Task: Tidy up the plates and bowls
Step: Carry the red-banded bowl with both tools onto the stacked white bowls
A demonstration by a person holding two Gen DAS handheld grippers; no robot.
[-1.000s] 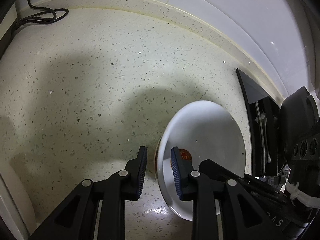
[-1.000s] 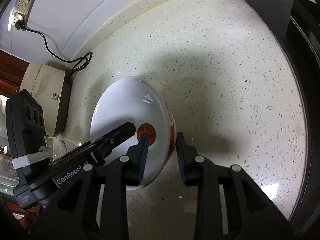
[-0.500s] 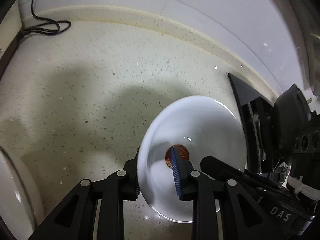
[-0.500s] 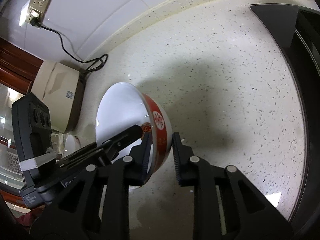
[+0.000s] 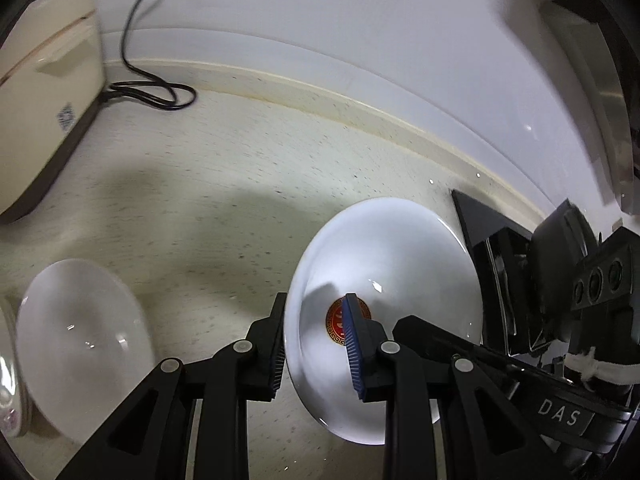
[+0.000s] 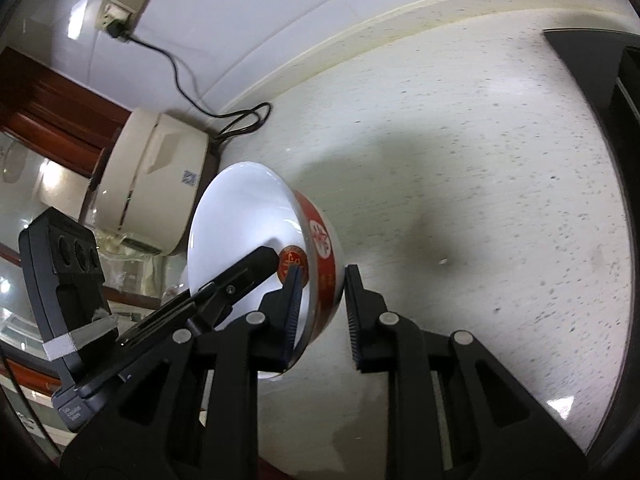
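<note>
Both tongs pinch the same bowl (image 5: 384, 280): the left tongs (image 5: 316, 348) hold one side of its rim, and the right tongs (image 6: 320, 312) hold the other side. The bowl is tipped on its side, up off the counter (image 5: 240, 184). I think it is being carried, and next it needs turning flat and setting down by the clear bowl (image 5: 80, 344), slowly so it does not slip.

The speckled cream table (image 5: 224, 168) carries a beige appliance (image 5: 44, 80) with its black cable (image 5: 160, 96) near the wall, and a white plate (image 5: 80, 344).
</note>
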